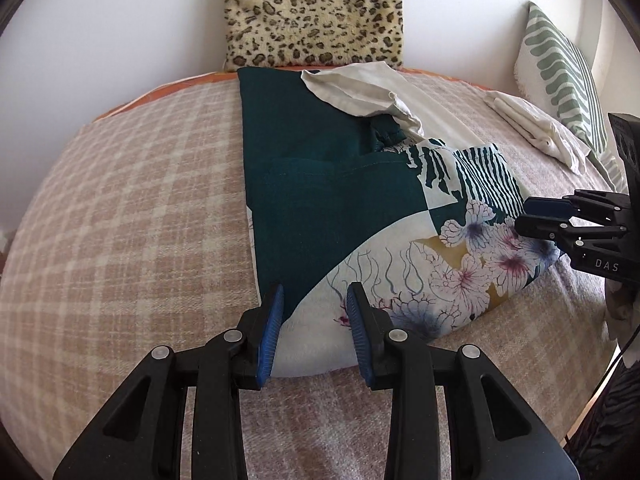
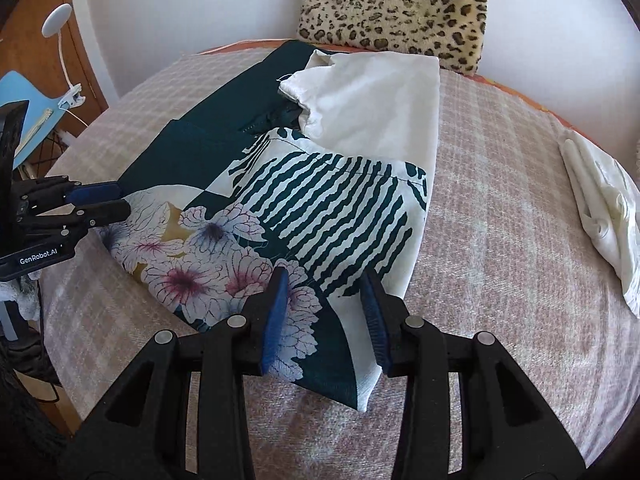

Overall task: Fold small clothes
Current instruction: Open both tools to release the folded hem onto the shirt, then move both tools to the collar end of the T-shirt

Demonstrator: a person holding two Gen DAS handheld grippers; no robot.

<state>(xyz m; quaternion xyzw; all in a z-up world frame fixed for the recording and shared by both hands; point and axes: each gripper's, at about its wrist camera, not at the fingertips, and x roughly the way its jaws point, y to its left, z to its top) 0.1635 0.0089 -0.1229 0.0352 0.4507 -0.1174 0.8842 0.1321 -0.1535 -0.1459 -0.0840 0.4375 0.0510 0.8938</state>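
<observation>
A patterned garment [image 1: 360, 216], dark teal with white stripes and printed flowers, lies partly folded on the checked bedspread [image 1: 120, 220]. It also shows in the right wrist view [image 2: 320, 208]. A cream garment [image 1: 360, 88] lies across its far end. My left gripper [image 1: 314, 332] is open, its jaws either side of the garment's near left corner. My right gripper [image 2: 326, 320] is open, its jaws either side of the garment's near right corner. The right gripper also shows at the garment's right edge in the left wrist view [image 1: 536, 218].
A leopard-print cushion [image 1: 314, 12] stands against the wall behind. A green striped pillow [image 1: 564, 76] and a folded white cloth [image 1: 536, 128] lie at the right. A wooden stand with a clip lamp [image 2: 60, 32] is beyond the bed's left edge.
</observation>
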